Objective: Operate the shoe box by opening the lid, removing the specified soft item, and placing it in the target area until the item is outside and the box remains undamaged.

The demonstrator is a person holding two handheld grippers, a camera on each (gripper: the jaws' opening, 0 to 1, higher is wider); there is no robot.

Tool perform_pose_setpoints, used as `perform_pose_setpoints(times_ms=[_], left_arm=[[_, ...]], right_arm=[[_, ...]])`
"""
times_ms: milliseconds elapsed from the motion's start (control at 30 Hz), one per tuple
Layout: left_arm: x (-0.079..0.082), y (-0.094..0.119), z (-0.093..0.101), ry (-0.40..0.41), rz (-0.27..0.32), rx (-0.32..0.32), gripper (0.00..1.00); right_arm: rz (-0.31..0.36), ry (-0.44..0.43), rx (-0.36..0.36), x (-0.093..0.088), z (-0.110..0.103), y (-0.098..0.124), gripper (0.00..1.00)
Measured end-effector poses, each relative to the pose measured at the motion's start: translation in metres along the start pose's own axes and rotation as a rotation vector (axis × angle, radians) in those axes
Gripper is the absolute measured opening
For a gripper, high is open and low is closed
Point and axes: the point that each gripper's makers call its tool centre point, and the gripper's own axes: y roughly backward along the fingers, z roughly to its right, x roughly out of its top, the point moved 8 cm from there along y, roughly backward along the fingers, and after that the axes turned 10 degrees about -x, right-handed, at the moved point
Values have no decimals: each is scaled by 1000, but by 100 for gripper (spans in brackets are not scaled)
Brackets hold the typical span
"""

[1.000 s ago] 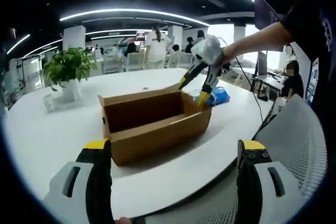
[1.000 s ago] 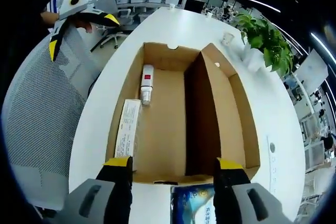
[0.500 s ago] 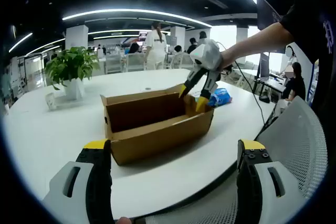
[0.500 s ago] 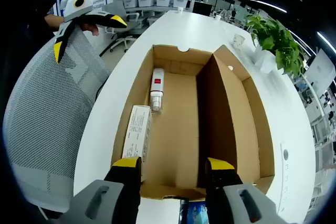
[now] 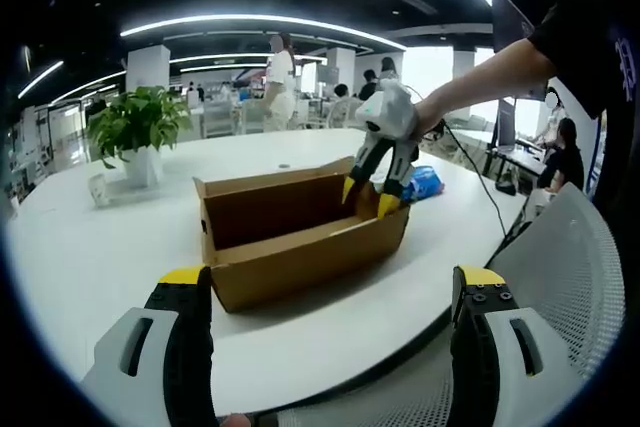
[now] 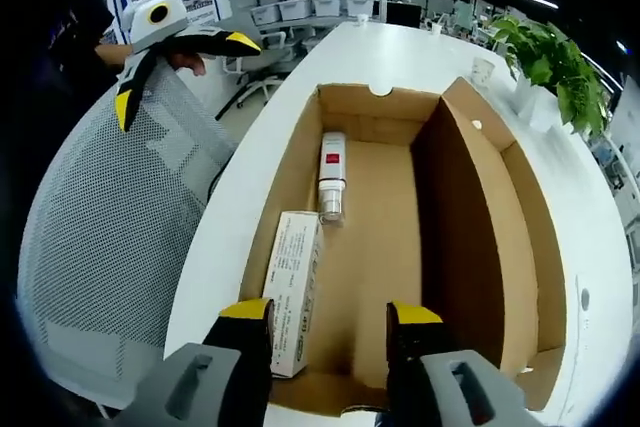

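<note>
Nearby, the left gripper (image 5: 330,292) is hovering with jaws spread wide before the open shoe box (image 5: 300,232) sitting on the white tabletop (image 5: 90,247). Farther off, the right gripper (image 5: 368,197), jaws parted and empty, is dipping over the box's far end, above a white carton (image 6: 290,287) and a small tube (image 6: 331,172) lying inside.

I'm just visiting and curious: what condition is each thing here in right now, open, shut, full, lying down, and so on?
Cardboard box: open, lid standing up along one side.
White carton: lying flat inside the box, against a wall.
White tube: lying flat on the box floor.
Blue packet: outside the box, on the white table.
Right gripper: jaws apart, empty, lowered over the box.
Left gripper: jaws wide apart, empty, held off the table.
Potted plant: upright.
</note>
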Motion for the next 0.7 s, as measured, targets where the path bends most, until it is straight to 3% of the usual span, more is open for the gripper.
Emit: perform_pose_setpoints(times_ms=[500, 700], left_arm=[[0, -1, 0, -1, -1, 5, 99], [1, -1, 0, -2, 1, 6, 99]], right_arm=[[-20, 6, -34, -2, 5, 7, 35], [2, 0, -3, 1, 2, 9, 35]])
